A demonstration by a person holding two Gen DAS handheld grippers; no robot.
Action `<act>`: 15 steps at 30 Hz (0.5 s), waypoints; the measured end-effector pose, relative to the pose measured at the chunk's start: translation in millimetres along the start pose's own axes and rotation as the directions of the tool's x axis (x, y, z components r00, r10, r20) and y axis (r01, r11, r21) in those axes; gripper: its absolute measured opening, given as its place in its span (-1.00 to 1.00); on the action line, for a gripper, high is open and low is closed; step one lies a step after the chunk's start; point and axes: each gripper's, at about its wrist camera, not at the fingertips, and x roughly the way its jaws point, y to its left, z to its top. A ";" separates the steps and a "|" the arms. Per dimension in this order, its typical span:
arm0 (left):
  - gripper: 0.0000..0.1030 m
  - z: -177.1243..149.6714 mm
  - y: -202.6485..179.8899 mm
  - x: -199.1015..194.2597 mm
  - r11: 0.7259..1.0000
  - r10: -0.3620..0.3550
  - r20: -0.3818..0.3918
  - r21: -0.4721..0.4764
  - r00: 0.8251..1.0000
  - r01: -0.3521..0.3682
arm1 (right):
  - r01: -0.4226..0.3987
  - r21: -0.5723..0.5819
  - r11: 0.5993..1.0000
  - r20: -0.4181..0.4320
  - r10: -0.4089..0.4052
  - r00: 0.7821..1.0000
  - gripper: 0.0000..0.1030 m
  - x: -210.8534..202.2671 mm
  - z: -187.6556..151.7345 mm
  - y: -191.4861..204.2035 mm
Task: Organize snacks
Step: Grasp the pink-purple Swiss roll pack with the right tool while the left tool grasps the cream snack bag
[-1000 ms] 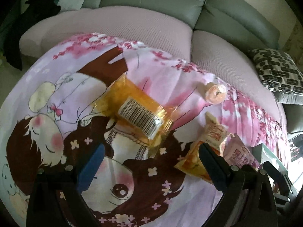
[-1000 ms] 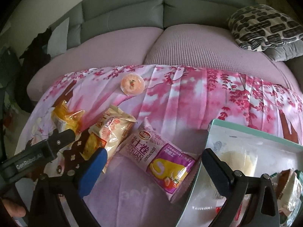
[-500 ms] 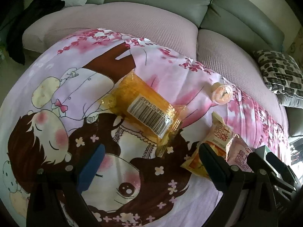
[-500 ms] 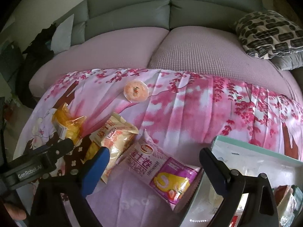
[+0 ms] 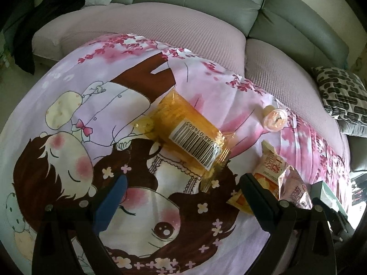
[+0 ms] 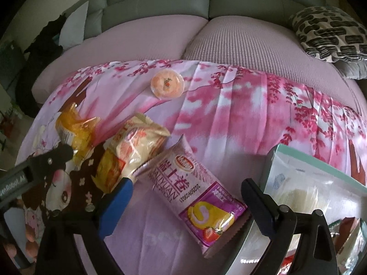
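The right gripper (image 6: 185, 191) hangs with fingers spread over a purple snack packet (image 6: 195, 194) at lower centre; a cream packet (image 6: 135, 146) overlaps it at left, a clear container (image 6: 305, 183) lies lower right

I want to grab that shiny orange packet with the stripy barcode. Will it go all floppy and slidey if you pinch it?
The orange packet would probably crinkle and slip a little, since its wrapper looks glossy and see-through. The middle looks plump, so it may hold its shape better than the flat crimped ends. It likely feels light and, lying flat on the printed cloth, shouldn't roll.
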 end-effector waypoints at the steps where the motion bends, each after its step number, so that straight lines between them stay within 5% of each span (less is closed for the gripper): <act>1: 0.93 -0.1 0.0 -0.3 1.000 -0.001 0.001 0.000 1.000 0.001 | 0.001 -0.003 1.000 -0.002 -0.001 1.000 0.88 -0.6 -1.4 1.5; 7: 0.93 -0.6 0.6 0.0 1.000 -0.001 -0.001 -0.003 1.000 0.001 | -0.038 0.011 0.999 -0.018 0.038 0.999 0.86 -4.1 -7.6 5.5; 15: 0.93 -1.2 -13.4 -1.8 0.998 -0.031 0.000 0.048 1.000 0.031 | -0.004 0.043 0.999 -0.043 0.006 0.999 0.43 -6.2 -14.4 -1.2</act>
